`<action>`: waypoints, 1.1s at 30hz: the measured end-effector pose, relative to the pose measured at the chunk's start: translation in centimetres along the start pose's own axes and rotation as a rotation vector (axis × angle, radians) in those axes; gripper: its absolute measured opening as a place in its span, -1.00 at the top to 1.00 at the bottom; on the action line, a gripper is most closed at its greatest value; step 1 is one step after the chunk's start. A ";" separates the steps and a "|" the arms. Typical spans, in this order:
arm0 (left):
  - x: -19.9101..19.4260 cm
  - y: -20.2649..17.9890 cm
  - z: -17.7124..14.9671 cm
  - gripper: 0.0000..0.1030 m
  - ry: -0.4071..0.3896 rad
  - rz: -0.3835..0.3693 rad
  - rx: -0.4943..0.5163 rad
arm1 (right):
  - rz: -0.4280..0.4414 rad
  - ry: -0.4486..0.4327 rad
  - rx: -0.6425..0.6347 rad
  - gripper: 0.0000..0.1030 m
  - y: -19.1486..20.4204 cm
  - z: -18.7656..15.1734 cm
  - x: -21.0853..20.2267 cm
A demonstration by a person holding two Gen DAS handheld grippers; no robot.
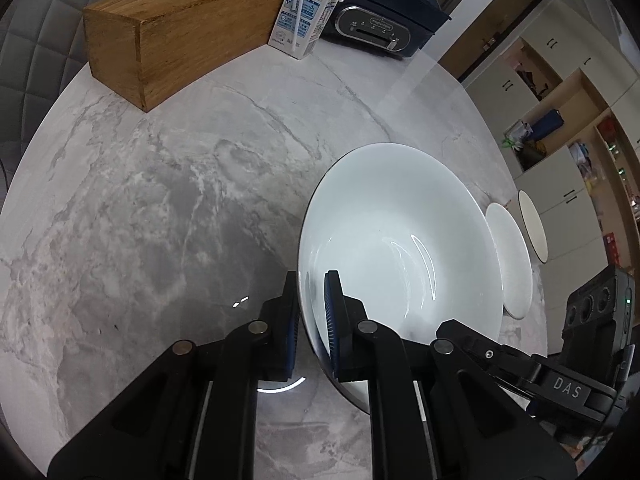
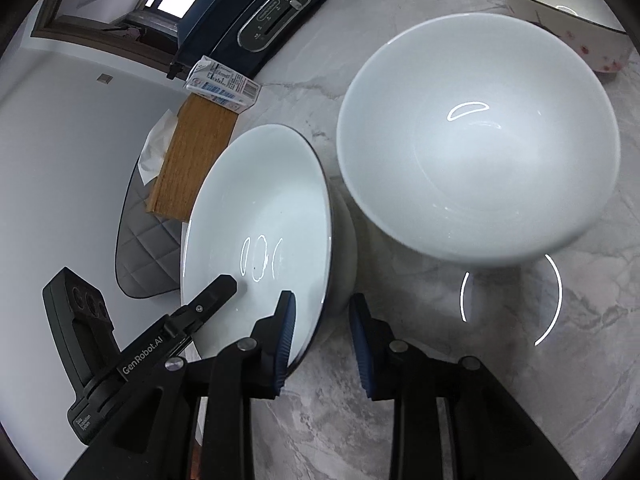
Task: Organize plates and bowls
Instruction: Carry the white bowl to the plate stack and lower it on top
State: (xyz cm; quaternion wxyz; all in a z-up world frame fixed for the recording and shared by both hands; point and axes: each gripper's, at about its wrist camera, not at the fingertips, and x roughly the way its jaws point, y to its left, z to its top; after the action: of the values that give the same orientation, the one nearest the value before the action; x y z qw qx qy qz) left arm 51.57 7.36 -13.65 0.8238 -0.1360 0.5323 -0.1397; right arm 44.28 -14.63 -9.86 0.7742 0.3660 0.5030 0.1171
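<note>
White porcelain dominates the left wrist view: a large white bowl (image 1: 400,248) sits just ahead and to the right of the left gripper (image 1: 312,320), whose blue-padded fingers pinch the bowl's near rim, one pad inside the wall and one outside. The bowl's mouth opens upward and toward the camera; it appears slightly tipped, though whether it is lifted off the grey marble table (image 1: 160,200) cannot be told. Beyond it, farther right, two plates (image 1: 516,256) appear edge-on near the table's rim. A wooden tissue box (image 1: 168,44), a milk carton (image 1: 300,16) and a dark blue appliance (image 1: 372,12) stand at the far side. In the right wrist view, the right gripper (image 2: 324,340) is spread, its left pad inside the near edge of a dark-rimmed plate (image 2: 260,232) that seems to lie on a second white plate; its right pad hovers over bare marble, so nothing is clamped yet. The white bowl (image 2: 476,140) lies ahead to the right, well apart from these fingers, and a floral patterned bowl (image 2: 568,12) rests behind it. Judging by this, the left hand is placed to move the bowl, while the right needs only to close on the plate rim.
</note>
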 end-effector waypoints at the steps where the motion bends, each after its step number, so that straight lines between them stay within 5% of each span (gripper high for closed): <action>1: -0.5 -0.4 -0.6 0.80 0.002 0.001 0.004 | 0.002 0.006 -0.004 0.41 -0.1 -0.4 -0.3; 16: -5.5 -7.5 -8.1 0.79 0.033 -0.022 0.104 | 0.007 0.004 -0.051 0.41 -2.7 -4.6 -8.2; 33: -5.7 -17.0 -18.0 0.77 0.149 -0.051 0.237 | -0.037 0.013 -0.048 0.41 -9.7 -9.6 -16.1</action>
State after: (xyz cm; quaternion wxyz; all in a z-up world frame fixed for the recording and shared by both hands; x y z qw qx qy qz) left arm 31.34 -7.59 -9.62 0.7884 -0.0402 0.5683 -0.2321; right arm 26.65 -26.02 -7.53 0.7815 0.3371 0.5117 0.1175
